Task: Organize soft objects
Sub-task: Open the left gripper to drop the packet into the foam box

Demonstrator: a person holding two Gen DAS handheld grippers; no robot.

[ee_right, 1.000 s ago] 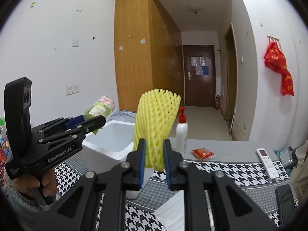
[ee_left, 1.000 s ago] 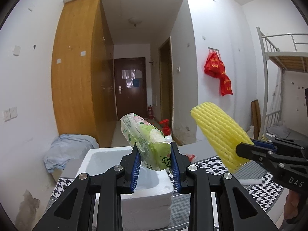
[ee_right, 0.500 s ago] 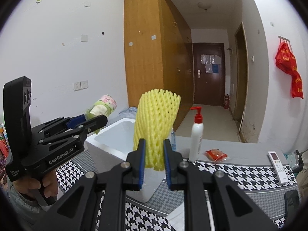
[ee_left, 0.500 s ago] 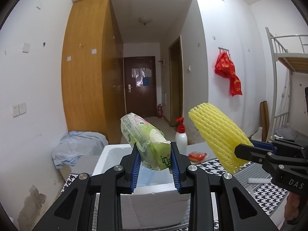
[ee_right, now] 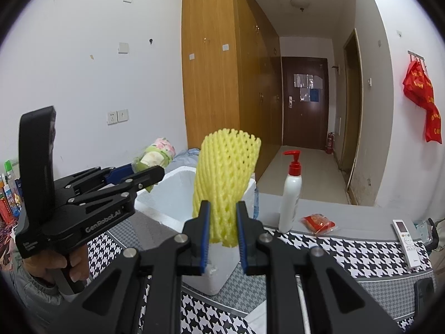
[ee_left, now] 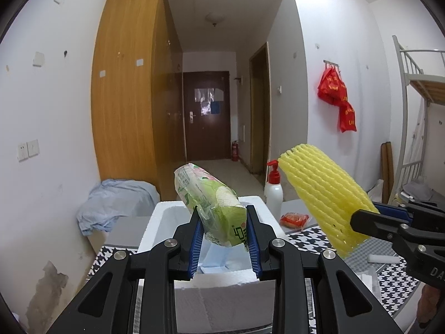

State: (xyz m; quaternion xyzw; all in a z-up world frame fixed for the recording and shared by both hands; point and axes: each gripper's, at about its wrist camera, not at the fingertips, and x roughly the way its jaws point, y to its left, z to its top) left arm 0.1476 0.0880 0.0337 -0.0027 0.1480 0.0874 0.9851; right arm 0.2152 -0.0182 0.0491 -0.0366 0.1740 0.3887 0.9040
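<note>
Left gripper (ee_left: 224, 229) clamped on a green tissue pack (ee_left: 211, 203), blue pads pressed to both its sides, the pack tilted up and away over the near rim of a white foam box (ee_left: 155, 222). Right gripper (ee_right: 222, 233) pinching the lower end of a yellow foam net sleeve (ee_right: 226, 183), the sleeve upright, just in front of the same box (ee_right: 167, 203). Seen from the left wrist, sleeve (ee_left: 322, 194) slanting up to the left, right of the pack, the two apart. Left hand (ee_right: 55, 264) wrapped round the left gripper's handle at lower left of the right wrist view. Box resting on a houndstooth cloth (ee_right: 361, 253). Further right on the table: a white pump bottle (ee_right: 290, 194) with red top, a small red packet (ee_right: 318, 222), a white remote (ee_right: 407, 239). Far back: wooden wardrobe (ee_left: 125, 97), dark door (ee_left: 207, 114), red bags (ee_left: 338, 97) hung on the right wall.
</note>
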